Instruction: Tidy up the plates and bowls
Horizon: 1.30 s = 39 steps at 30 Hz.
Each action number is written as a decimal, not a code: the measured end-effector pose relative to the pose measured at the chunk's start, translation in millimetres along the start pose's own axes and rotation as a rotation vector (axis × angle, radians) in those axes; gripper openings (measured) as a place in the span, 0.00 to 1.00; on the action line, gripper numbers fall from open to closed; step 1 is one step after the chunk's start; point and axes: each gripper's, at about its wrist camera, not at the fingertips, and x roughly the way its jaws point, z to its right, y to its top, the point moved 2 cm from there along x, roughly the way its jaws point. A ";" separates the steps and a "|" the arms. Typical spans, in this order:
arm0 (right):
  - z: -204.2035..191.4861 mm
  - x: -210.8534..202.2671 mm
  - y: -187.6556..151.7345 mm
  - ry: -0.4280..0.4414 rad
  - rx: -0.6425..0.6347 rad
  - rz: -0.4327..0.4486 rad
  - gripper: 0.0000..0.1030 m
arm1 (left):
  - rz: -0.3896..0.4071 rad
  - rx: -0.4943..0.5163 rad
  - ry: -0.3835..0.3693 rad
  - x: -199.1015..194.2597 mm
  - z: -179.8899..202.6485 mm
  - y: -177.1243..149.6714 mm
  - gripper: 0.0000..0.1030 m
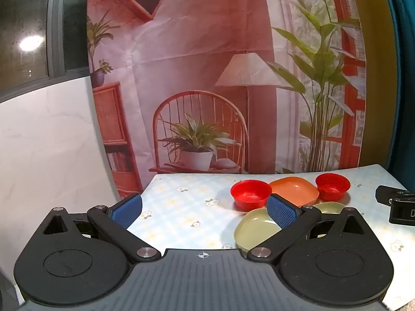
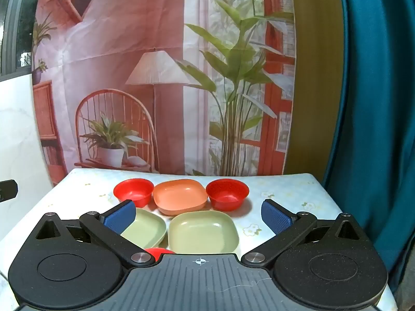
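On the floral table [image 2: 285, 194] stand two red bowls [image 2: 133, 190] [image 2: 227, 193] either side of an orange square plate [image 2: 179, 195]. In front lie two green square plates [image 2: 145, 229] [image 2: 203, 232]. A third red thing [image 2: 158, 252] peeks out at the gripper body. My right gripper [image 2: 198, 215] is open and empty above the green plates. My left gripper [image 1: 205, 208] is open and empty, left of the dishes; it sees the red bowls [image 1: 250, 193] [image 1: 332, 185], the orange plate [image 1: 294, 189] and a green plate [image 1: 255, 230].
A printed backdrop [image 2: 160, 77] hangs behind the table. A teal curtain [image 2: 376, 103] is at the right. A white panel [image 1: 46, 142] stands at the left. The right gripper's black body [image 1: 396, 204] shows at the left wrist view's right edge.
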 end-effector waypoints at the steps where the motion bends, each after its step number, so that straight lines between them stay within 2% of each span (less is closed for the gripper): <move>1: 0.1 -0.1 -0.1 0.001 0.001 0.000 1.00 | -0.001 -0.002 0.003 0.6 -0.3 0.2 1.00; 39: -0.8 0.8 -0.6 0.000 0.000 -0.003 1.00 | 0.009 -0.010 -0.027 1.5 -2.8 1.5 1.00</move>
